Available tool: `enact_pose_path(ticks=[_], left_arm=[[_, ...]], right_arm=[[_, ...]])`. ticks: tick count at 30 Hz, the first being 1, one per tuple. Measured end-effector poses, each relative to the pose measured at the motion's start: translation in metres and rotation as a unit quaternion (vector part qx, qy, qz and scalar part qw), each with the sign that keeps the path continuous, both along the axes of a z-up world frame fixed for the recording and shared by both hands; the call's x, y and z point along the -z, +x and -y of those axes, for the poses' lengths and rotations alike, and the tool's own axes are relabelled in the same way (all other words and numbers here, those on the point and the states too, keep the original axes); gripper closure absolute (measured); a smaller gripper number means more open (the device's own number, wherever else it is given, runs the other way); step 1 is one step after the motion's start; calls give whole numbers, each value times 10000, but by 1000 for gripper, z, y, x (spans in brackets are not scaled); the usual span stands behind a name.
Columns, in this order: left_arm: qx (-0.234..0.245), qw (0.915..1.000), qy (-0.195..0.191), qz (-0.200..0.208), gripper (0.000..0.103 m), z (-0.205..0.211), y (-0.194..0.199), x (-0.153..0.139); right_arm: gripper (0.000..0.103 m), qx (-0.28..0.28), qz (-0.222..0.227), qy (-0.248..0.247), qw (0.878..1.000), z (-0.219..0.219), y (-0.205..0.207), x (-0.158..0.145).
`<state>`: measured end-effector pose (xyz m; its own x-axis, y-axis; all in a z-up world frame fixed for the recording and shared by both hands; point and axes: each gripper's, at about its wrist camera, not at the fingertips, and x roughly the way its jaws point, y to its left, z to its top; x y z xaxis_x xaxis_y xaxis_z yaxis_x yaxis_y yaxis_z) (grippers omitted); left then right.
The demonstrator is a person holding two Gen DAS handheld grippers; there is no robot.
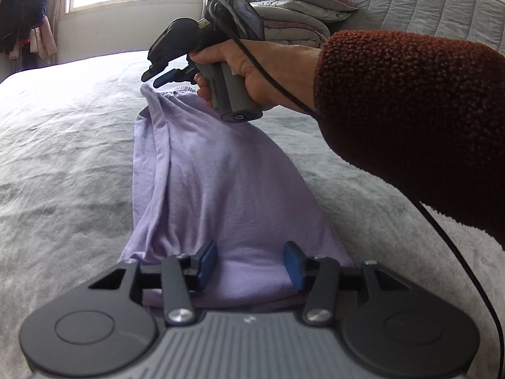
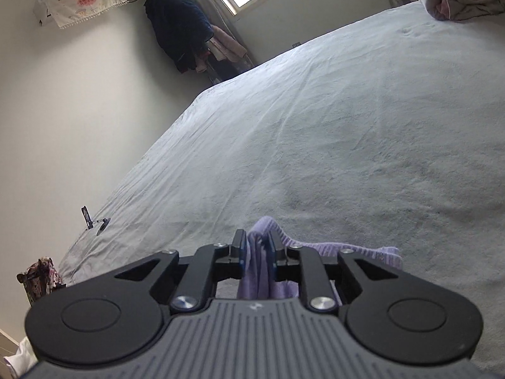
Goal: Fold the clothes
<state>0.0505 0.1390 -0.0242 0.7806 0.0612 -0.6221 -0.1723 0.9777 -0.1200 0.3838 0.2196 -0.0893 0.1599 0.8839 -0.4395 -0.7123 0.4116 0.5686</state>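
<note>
We're seeing: right gripper (image 2: pixel 256 249) clenching lilac garment (image 1: pixel 221 189) | left gripper (image 1: pixel 249 260) released over it | bed (image 1: pixel 63 145) mid-surface

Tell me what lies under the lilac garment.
The lilac garment lies on the grey bedspread, its far end lifted by the right gripper. Whatever sits beneath its draped middle is covered from view.

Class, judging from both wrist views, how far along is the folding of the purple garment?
Done: little; the purple garment lies bunched lengthwise on the bed. In hand: the right gripper pinches its far end, lifted; the left gripper stands open over the near end. Left: flattening and every fold.
</note>
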Motion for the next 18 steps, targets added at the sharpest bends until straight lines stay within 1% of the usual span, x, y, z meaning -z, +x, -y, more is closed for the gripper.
enact_pose_path(ticks=[1,2,4,5,7,8,9,11,12,14,16,18], left_arm=[[-5,10000,-14,0,54,0,-1,0],[-12,10000,-34,1,54,-1,-1,0],[-60,9999,-110,2,54,-5,-2,-2],[-120,9998,-152,10,54,-7,-3,-3],[-250,9994,-251,24,54,-13,-3,-4],[-308,9991,-306,31,54,-15,-4,-4],[-356,9987,-370,39,54,-18,-6,-4],[-492,9978,-434,67,54,-21,-6,-4],[-543,9977,-399,56,53,-21,-8,-4],[-565,9977,-373,32,52,-21,-9,-3],[-557,9980,-308,23,52,-18,-10,-3],[-492,9985,-236,-5,46,-13,-10,-3]], right_arm=[[57,-171,-35,161,9997,0,-1,-2],[51,-294,-30,303,9991,3,-4,-6],[51,-405,164,382,9983,14,-13,-19],[51,-499,323,281,9978,19,-19,-25],[51,-644,703,-91,9954,30,-33,-30],[51,-781,992,-348,9914,35,-43,-31],[51,-987,1418,-668,9827,39,-58,-30],[51,-1268,2273,-1231,9577,48,-90,-22],[52,-1404,2411,-1368,9505,51,-101,-17],[55,-1646,2312,-1462,9477,57,-112,-6],[55,-1647,2059,-1454,9536,57,-113,1],[55,-1766,1751,-1269,9602,58,-113,5]])
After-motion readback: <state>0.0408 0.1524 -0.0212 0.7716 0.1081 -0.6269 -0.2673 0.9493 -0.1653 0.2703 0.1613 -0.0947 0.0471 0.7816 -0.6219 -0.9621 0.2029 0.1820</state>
